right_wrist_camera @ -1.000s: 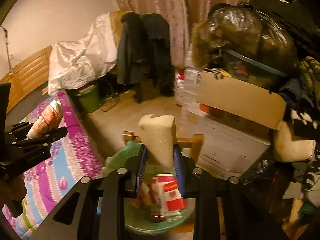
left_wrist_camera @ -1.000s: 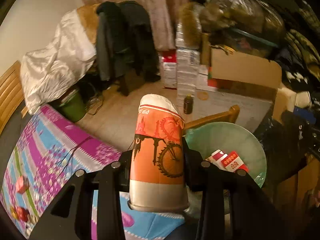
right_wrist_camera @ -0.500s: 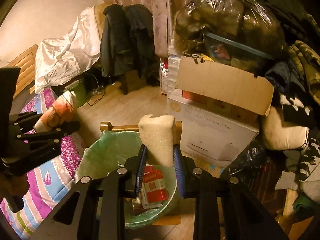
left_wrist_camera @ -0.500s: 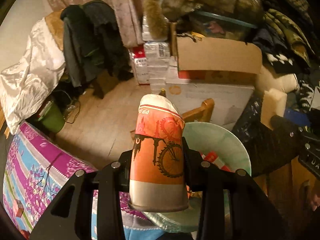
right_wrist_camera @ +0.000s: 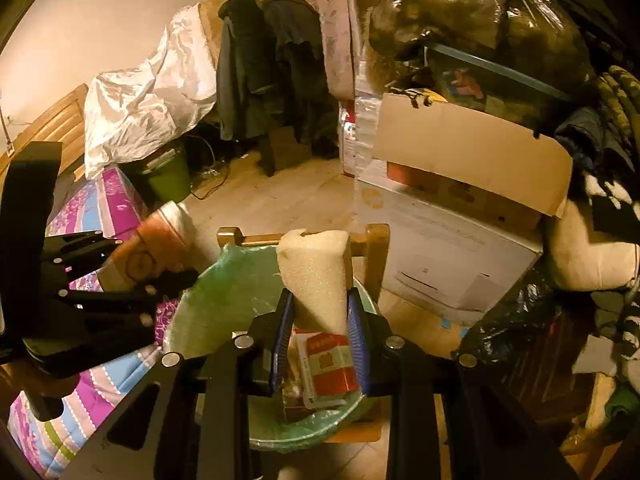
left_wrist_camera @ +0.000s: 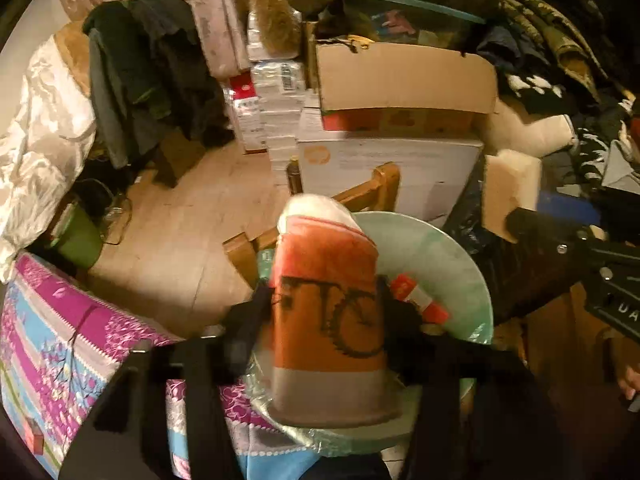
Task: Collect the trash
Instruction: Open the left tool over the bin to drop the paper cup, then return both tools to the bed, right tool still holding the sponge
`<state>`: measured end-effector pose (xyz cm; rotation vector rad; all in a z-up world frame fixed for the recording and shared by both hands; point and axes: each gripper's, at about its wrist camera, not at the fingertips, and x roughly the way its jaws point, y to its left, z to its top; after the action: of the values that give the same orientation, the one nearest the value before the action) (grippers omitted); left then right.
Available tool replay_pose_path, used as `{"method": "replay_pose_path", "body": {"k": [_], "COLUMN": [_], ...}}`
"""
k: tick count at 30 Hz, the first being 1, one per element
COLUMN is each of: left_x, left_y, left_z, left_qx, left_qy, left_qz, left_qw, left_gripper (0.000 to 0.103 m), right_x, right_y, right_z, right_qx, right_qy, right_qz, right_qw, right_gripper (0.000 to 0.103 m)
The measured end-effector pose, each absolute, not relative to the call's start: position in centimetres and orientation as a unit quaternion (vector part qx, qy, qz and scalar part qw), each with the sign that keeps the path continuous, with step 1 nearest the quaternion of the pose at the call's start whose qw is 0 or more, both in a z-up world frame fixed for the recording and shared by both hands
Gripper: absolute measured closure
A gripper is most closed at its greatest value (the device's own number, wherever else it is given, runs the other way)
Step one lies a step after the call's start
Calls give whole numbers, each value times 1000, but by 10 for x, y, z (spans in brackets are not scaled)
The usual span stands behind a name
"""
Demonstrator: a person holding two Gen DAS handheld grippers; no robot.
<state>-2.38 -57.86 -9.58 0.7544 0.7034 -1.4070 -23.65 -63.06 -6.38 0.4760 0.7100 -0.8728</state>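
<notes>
My left gripper (left_wrist_camera: 324, 304) hangs over the near rim of the green-lined trash bin (left_wrist_camera: 452, 264). Its jaws are opening, and an orange paper cup (left_wrist_camera: 324, 312) with a bicycle print stands blurred between them, with gaps on both sides. The right wrist view shows that left gripper (right_wrist_camera: 152, 256) and the cup (right_wrist_camera: 160, 236) at the bin's left rim (right_wrist_camera: 224, 292). My right gripper (right_wrist_camera: 320, 312) is shut on a pale foam wedge (right_wrist_camera: 316, 272) above the bin. A red-and-white carton (right_wrist_camera: 328, 364) lies inside the bin. In the left wrist view the foam wedge (left_wrist_camera: 508, 184) shows at the right.
The bin sits on a wooden frame (right_wrist_camera: 376, 248). Behind it stand a white box (right_wrist_camera: 440, 252) and an open cardboard box (right_wrist_camera: 460, 160) under a full black bag (right_wrist_camera: 480, 20). A flowered bedspread (left_wrist_camera: 60, 340) lies at the left, a green bucket (right_wrist_camera: 168, 176) beyond it.
My left gripper swung right over the bin and its jaws spread off the cup, which now looks blurred and lower. The right gripper sank a little toward the bin with the foam.
</notes>
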Motion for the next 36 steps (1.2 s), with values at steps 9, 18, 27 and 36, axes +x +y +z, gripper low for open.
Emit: {"method": "replay_pose_path", "body": {"k": [9,18,27,36], "left_x": [1,25,108,175], "left_y": [-573,-523,-425,-292], "left_z": [-104,-90,-90,-89], "left_qx": [324,279,192,126], "left_qy": [323,281,319,336], "left_qz": [-587,-539,-419,-290], "left_qw": [668,743,828,887], "left_gripper": [36,35,32,32], "right_x": [-230,-205,-132,-15], "right_y": [-646,-624,-552,-440], "right_z": [-83,-75,-45,-41], "right_qx": [254,213,136,37], "right_qy": [334,319,265,282], "right_qz": [-412,-408,-376,-255], "right_qw": [809,829,877,924], "right_gripper": [61,61,61,59]}}
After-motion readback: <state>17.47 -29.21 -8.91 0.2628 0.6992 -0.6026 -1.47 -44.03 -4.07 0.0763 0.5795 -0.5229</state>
